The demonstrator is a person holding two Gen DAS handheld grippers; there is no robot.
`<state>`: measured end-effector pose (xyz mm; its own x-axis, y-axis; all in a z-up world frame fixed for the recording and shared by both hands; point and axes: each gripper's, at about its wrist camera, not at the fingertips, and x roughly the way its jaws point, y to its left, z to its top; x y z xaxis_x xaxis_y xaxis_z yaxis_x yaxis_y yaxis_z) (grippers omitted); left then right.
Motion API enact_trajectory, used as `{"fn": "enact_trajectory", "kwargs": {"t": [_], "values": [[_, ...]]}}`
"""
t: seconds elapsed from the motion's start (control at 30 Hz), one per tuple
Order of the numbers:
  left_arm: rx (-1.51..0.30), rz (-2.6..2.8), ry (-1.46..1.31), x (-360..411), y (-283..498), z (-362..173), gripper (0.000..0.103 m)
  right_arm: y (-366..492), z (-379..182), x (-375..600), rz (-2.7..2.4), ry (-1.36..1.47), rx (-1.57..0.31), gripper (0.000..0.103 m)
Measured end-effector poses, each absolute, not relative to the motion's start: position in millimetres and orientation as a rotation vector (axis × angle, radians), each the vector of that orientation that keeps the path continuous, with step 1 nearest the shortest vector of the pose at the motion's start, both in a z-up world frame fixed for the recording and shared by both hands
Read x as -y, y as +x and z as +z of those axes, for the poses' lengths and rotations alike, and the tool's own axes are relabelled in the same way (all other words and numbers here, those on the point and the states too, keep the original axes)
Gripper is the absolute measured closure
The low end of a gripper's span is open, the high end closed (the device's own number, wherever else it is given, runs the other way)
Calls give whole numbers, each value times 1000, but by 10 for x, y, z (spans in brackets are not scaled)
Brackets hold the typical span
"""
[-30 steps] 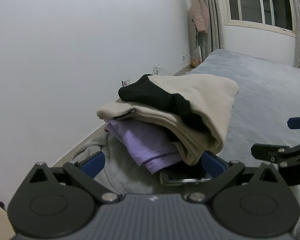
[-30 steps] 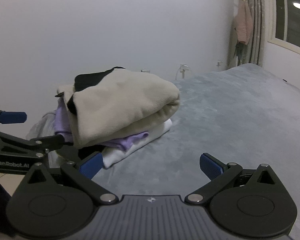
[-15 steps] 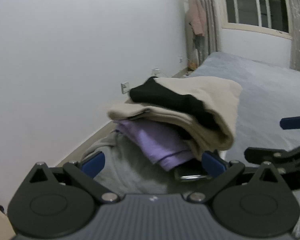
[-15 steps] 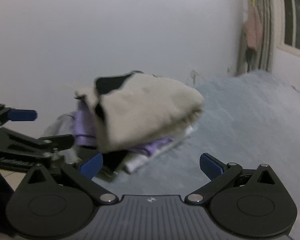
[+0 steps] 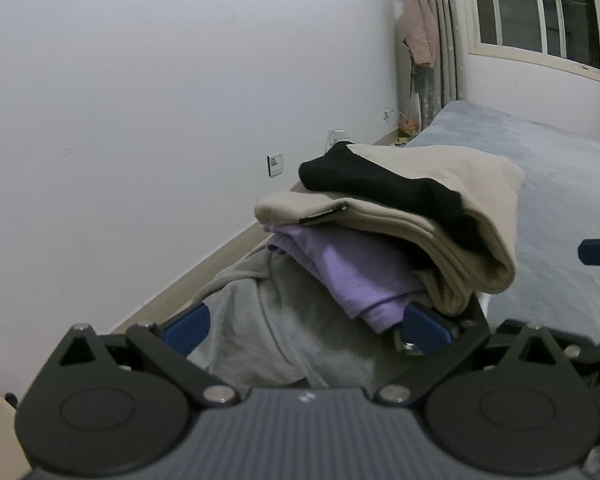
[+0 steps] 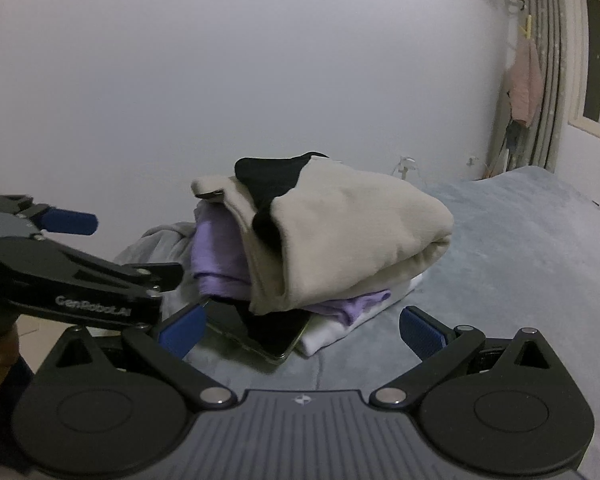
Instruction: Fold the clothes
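Note:
A folded stack rests on the grey-blue bed (image 6: 520, 264): a beige garment with a black part (image 6: 352, 232) on top, a purple one (image 6: 216, 256) beneath, a white one (image 6: 340, 330) at the bottom. A crumpled grey garment (image 5: 268, 332) lies at the stack's left. My left gripper (image 5: 305, 325) stands open over the grey garment, its right fingertip (image 5: 424, 328) close under the purple edge (image 5: 364, 276). My right gripper (image 6: 300, 331) is open in front of the stack, holding nothing. The left gripper (image 6: 80, 280) also shows at the left of the right wrist view.
A dark flat phone (image 6: 268, 334) pokes out from under the stack's front. The white wall (image 5: 140, 120) runs close along the bed's left side, with a socket (image 5: 275, 164). Curtains and a window (image 5: 540, 12) stand at the far end.
Both grippers have come nearer to the stack. The right wrist view has swung left, so the stack now sits near its middle. Both stay open.

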<state>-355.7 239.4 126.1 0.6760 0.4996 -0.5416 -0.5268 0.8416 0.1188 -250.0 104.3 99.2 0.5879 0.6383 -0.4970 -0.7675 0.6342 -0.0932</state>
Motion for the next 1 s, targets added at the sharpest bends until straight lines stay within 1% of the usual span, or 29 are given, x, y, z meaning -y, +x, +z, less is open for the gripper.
{"fn": "enact_trajectory", "kwargs": {"t": [0.27, 1.0], "values": [[-611, 551, -105, -2410, -3523, 1225, 0, -2472, 962, -1037, 797, -322, -443, 0], [-581, 526, 5, -1999, -3290, 1261, 0, -2273, 928, -813, 710, -387, -484, 0]]}}
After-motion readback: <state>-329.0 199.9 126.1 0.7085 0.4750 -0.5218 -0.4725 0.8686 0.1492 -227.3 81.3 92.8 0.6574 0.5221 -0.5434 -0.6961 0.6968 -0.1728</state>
